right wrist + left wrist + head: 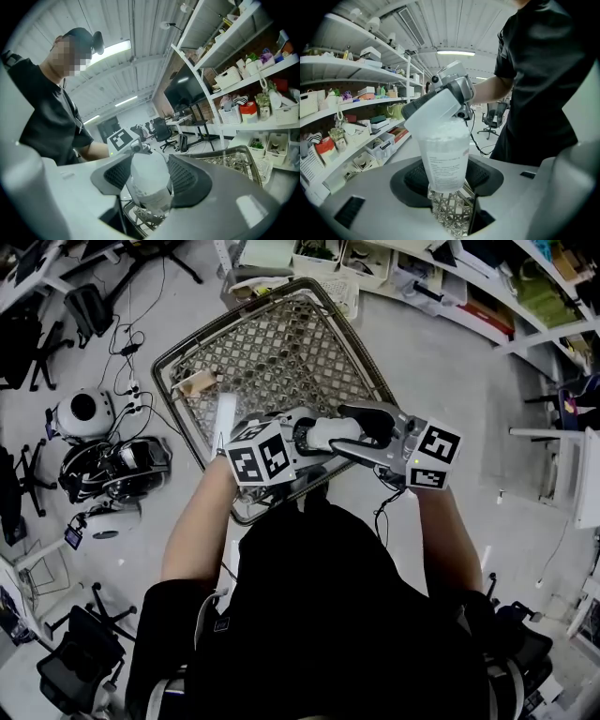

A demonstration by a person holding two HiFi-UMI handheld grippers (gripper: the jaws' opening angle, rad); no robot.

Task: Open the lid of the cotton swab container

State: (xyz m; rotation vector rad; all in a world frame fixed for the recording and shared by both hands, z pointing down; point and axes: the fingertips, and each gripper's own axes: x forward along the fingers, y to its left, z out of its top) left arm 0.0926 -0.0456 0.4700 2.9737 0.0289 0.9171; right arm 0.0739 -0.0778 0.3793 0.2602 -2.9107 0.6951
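Observation:
A clear cotton swab container with a printed label, full of white swabs, stands between the dark pads of my left gripper, which is shut on its lower body. Its translucent white lid is tilted up at one side. My right gripper comes in from the far side onto that lid. In the right gripper view the lid fills the gap between the pads of my right gripper, which is shut on it. From the head view both grippers meet on the container above a wire basket.
The metal mesh basket lies right under the grippers. Shelves with white bins and boxes line one side. Round grey devices, cables and office chairs stand on the floor to the left.

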